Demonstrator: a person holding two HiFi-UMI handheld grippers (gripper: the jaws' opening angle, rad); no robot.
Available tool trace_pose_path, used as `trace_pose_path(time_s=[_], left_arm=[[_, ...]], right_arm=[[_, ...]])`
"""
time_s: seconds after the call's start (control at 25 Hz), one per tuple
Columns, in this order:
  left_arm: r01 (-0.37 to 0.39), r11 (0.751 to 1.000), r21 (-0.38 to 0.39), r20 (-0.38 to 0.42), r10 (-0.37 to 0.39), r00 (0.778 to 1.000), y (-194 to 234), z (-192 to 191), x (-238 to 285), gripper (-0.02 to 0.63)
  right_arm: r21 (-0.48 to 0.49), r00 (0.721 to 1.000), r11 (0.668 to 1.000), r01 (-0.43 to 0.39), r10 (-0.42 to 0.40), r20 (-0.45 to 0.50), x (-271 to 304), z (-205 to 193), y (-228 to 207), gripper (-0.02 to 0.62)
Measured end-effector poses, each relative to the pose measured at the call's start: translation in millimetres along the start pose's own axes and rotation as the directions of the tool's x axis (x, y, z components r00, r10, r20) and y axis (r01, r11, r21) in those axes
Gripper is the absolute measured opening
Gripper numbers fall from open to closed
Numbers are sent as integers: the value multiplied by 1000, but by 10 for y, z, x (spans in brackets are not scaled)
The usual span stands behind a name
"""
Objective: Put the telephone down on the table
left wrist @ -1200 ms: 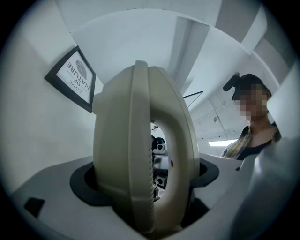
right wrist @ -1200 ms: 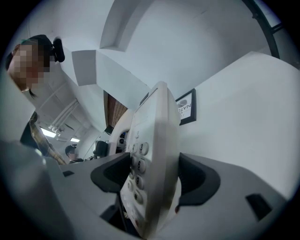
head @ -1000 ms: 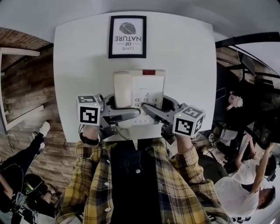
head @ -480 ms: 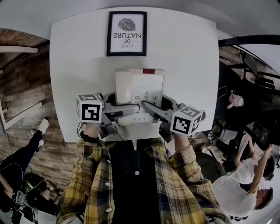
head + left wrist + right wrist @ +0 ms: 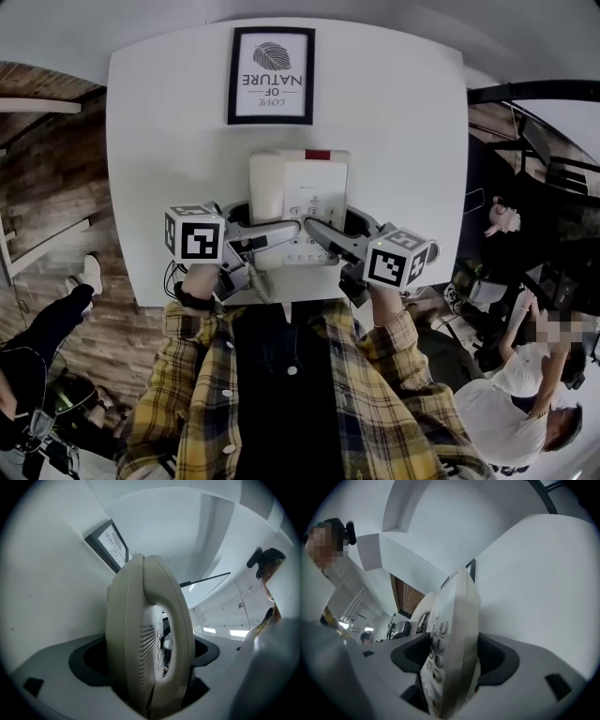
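Left hand-held gripper (image 5: 274, 236) and right hand-held gripper (image 5: 323, 236) each clamp the telephone (image 5: 298, 187) near the framed print (image 5: 272, 75), over the worktop (image 5: 398, 122); I judge set-down is in hand, and next I must seat it flat, then release.

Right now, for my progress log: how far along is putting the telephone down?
Done: the telephone is over the white table, near the framed picture. In hand: left gripper and right gripper both clamp it. Left: touchdown unclear; release to come.
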State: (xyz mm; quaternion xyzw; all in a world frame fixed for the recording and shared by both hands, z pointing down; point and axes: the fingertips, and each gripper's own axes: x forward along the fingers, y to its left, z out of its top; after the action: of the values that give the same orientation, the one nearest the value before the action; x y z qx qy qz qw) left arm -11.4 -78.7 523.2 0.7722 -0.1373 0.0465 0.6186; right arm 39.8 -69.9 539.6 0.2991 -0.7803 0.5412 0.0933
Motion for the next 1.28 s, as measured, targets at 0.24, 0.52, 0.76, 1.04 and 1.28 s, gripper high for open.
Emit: trace_pose_path(time_s=[0.24, 0.52, 0.76, 1.04, 1.28], left_arm=[[-72, 997, 15, -9, 72, 997, 28, 6, -5, 442], [-182, 978, 98, -26, 185, 982, 61, -3, -10, 442], [-258, 949, 180, -41, 269, 962, 97, -33, -35, 442], [-394, 887, 240, 59, 392, 918, 159, 144, -230, 440], [-370, 901, 227, 98, 357, 929, 119, 234, -330, 440]], right_arm=[[8, 1000, 1000, 5, -5, -1, -4, 6, -23, 288], [-13, 1000, 1000, 17, -18, -19, -3, 5, -52, 288], [-30, 999, 999, 31, -32, -35, 20, -29, -64, 288], [-47, 997, 996, 75, -76, -23, 15, -6, -111, 288], [-63, 996, 995, 81, -83, -34, 24, 12, -102, 288]])
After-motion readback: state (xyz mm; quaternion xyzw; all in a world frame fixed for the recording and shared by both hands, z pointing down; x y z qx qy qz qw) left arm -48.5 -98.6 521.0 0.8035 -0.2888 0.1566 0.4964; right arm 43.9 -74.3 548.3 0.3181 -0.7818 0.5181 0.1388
